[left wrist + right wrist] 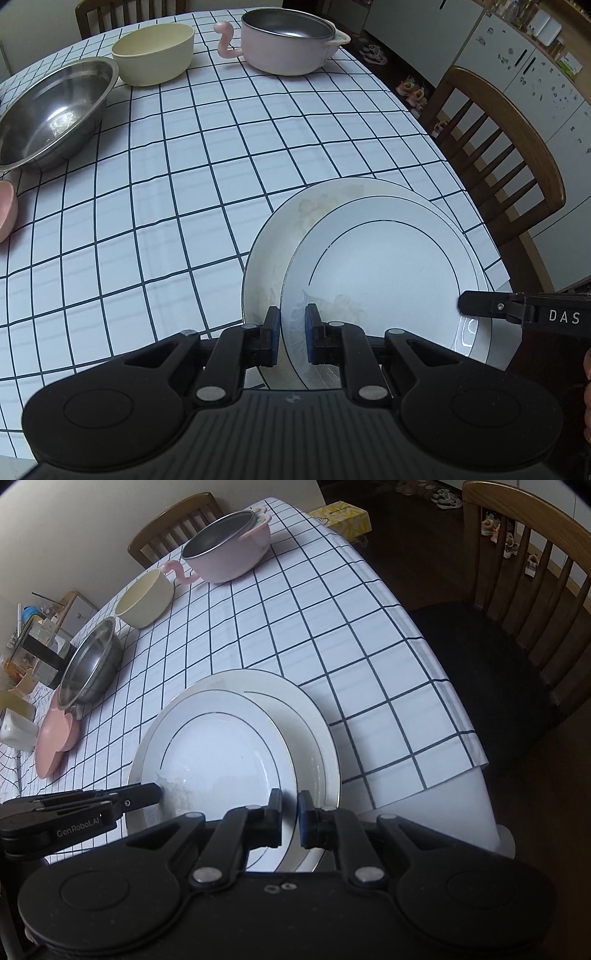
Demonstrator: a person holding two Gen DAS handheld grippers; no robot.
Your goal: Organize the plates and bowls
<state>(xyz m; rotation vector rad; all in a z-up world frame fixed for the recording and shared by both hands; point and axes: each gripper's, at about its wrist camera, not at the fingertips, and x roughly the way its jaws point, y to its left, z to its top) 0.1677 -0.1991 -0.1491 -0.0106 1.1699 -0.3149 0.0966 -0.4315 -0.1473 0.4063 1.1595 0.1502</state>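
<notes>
Far left a pink dish [55, 738] & steel bowl [48, 114] are sitting on the bench [184, 221], w/ cream bowl [155, 51] and pink pot [288, 40] behind. Left gripper [293, 332] is pinching the near-left rim of the top plate [388, 273]; right gripper [290, 818] is clamping its near-right rim. Plate is resting offset on a lower plate [273, 236] near the bench's right edge. Wooden chair [509, 155] is standing just beyond.

Both tools are matte black — the left gripper [292, 334] and right gripper [290, 818] share blue pads, silver pivot screws, round side discs and a ribbed body, with white "DAS" lettering at right edge and "GenRobot.AI" at lower left.
</notes>
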